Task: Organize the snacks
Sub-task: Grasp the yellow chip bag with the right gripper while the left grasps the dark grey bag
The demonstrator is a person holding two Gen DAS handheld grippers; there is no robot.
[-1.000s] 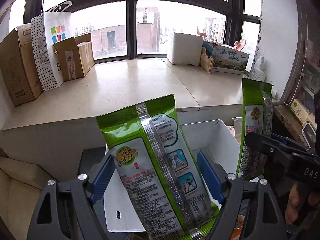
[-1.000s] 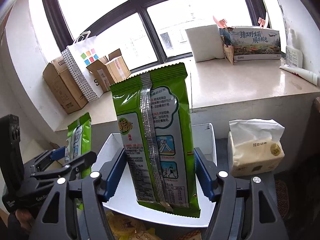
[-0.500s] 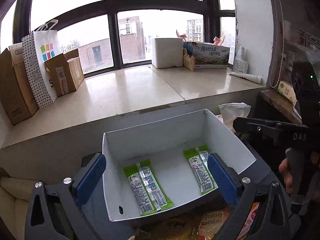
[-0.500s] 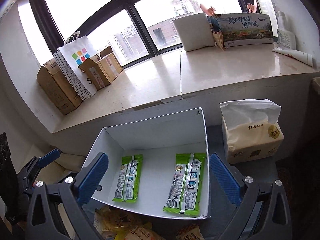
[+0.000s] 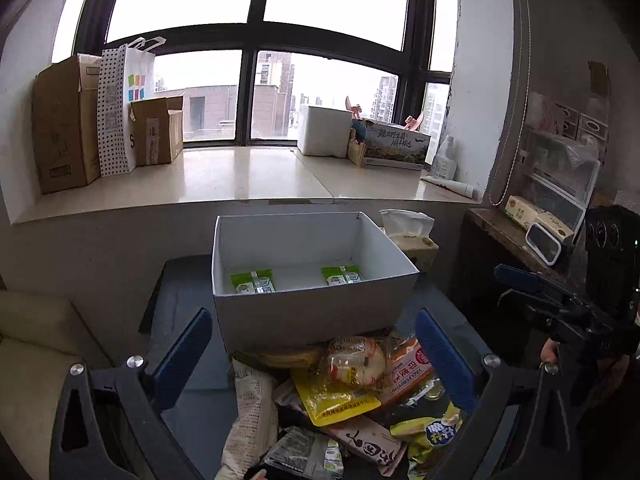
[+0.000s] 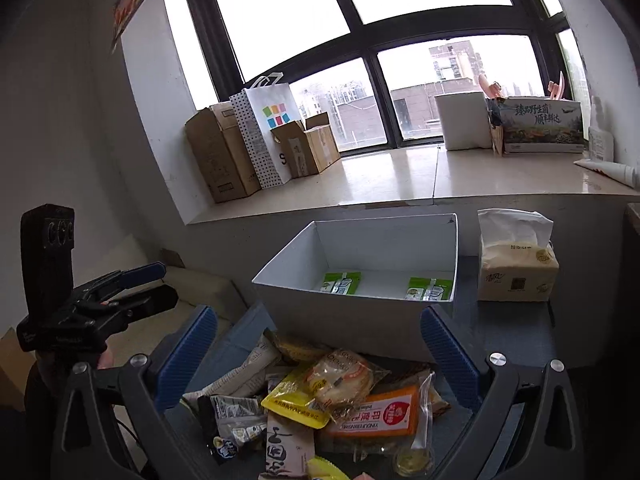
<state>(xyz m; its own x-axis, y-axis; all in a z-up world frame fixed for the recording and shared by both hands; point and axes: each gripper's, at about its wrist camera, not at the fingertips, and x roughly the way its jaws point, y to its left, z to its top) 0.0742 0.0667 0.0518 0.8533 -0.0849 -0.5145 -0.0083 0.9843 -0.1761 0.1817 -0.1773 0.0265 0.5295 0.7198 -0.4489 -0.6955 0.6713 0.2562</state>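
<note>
- Left gripper (image 5: 312,354): jaws spread wide, nothing between them; it hangs over the near snack pile.
- Right gripper (image 6: 318,354): likewise wide open and empty, above the same pile. Each gripper shows at the side of the other's view.
- White box (image 5: 312,308) stands on the dark table (image 5: 180,300), toward the table's far edge under the window ledge. Two green packets lie flat on its floor: one (image 5: 252,282) toward the left wall, one (image 5: 342,275) toward the right wall, well apart.
- Only the far ends of the packets show over the box's near wall, so I cannot tell whether anything else lies lower in the box; probably not.
- Snack pile (image 6: 320,404) lies loose at the table's near edge, just in front of the box: a yellow pouch (image 6: 294,402), an orange packet (image 6: 376,418), a clear-wrapped bun (image 6: 344,376), a long white packet (image 5: 250,412) and several more, overlapping.
- Tissue pack (image 6: 516,268) stands just beside the box's right wall; not part of the sorting.
- Progress, my judgement: early. Two packets boxed, most snacks unsorted.
- Left to do: pick from the pile and place in the box, likely grouped by kind.
</note>
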